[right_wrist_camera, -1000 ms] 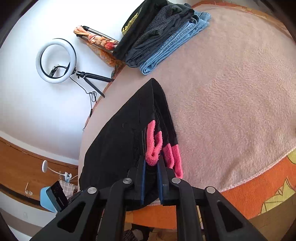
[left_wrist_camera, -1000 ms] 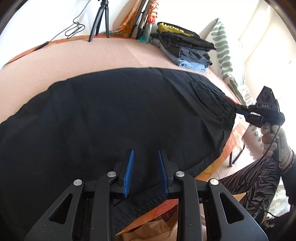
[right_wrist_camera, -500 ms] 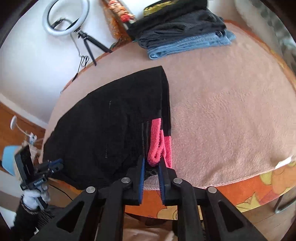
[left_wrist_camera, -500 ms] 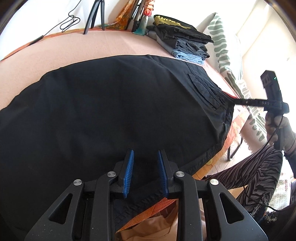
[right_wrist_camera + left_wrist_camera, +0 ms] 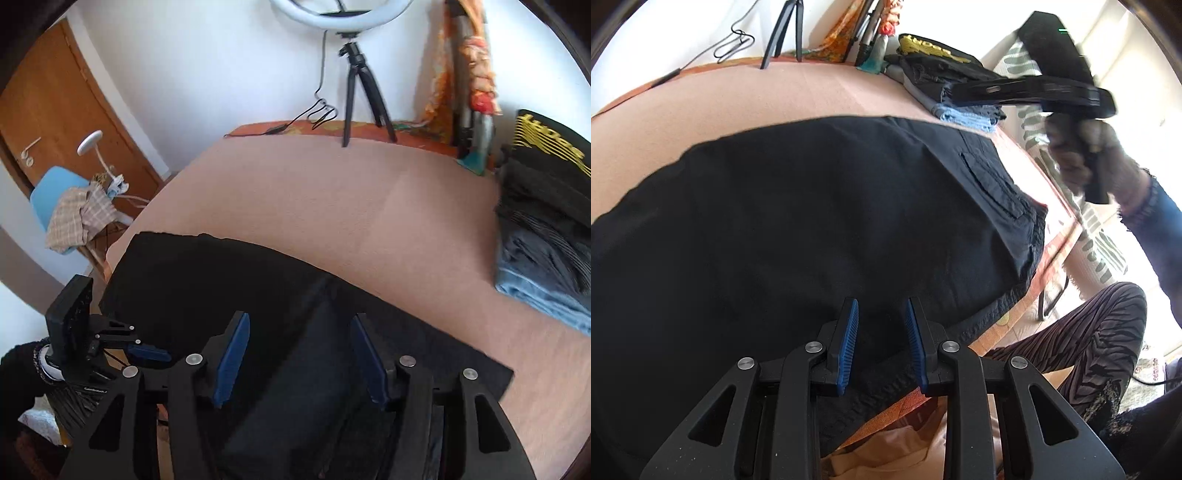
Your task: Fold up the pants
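Note:
Black pants [image 5: 820, 221] lie spread flat on a pink blanket [image 5: 775, 99], waistband and back pocket [image 5: 993, 184] toward the right. My left gripper [image 5: 881, 314] is open and empty, low over the pants' near edge; it also shows in the right wrist view [image 5: 147, 352]. My right gripper [image 5: 299, 325] is wide open and empty above the pants [image 5: 229, 280]. In the left wrist view it [image 5: 964, 88] is raised high at the right, blurred.
A stack of folded clothes [image 5: 945, 77] sits at the table's far right corner, also in the right wrist view [image 5: 546, 236]. A ring light tripod [image 5: 354, 85] stands at the far edge. A blue chair [image 5: 62, 199] stands left of the table.
My right gripper let go of the waistband, opened wide, and rose up and over the pants. The left gripper stayed open near the front edge.

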Motion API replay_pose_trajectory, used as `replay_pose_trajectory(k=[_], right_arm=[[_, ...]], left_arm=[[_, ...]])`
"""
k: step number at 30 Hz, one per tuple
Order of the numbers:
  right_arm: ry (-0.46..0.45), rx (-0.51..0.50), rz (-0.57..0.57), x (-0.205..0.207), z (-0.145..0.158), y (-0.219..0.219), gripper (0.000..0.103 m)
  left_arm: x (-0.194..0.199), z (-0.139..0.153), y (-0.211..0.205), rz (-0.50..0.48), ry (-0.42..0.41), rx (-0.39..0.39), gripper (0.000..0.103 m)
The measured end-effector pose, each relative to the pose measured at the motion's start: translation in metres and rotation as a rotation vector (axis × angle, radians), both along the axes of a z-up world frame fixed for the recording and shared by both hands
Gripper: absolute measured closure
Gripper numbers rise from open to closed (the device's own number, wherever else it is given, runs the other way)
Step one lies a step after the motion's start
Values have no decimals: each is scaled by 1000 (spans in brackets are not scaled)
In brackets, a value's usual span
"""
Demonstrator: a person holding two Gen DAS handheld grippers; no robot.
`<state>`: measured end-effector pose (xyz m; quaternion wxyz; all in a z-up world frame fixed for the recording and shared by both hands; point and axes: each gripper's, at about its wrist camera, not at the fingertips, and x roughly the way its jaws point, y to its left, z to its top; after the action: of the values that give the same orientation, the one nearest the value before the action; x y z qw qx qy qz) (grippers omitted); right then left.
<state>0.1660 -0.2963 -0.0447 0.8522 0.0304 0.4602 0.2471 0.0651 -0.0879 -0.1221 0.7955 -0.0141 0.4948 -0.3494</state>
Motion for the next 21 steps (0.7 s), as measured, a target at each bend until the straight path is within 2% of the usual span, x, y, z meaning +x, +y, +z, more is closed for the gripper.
replay_pose_trajectory(k=[3,7,12,14,15,16,17,19,21], right_arm=[[42,20,46,40,-20,14,39],[93,42,117,68,-44,29,27],[154,127,192,78,-64,40,29],[145,97,226,75,-67,50,41],[141,83,245,71,-67,53,57],[126,62,254,67,-66,58,68],[109,50,257,64,-63,60,72],[56,21,248,54,-53,63,87],[-24,-15,252,38,-40,68,93]], left_arm=[[10,8,8,28,-15,-25,78],[29,18,16,73,-44,-34,78],[51,26,29,132,-71,-43,78],[60,27,36,164,-74,-46,78],[63,28,39,178,-76,-47,78],[66,28,41,191,-77,-48,78],[69,27,43,203,-78,-48,78],[73,27,45,222,-83,-48,78],[77,28,48,241,-90,-55,78]])
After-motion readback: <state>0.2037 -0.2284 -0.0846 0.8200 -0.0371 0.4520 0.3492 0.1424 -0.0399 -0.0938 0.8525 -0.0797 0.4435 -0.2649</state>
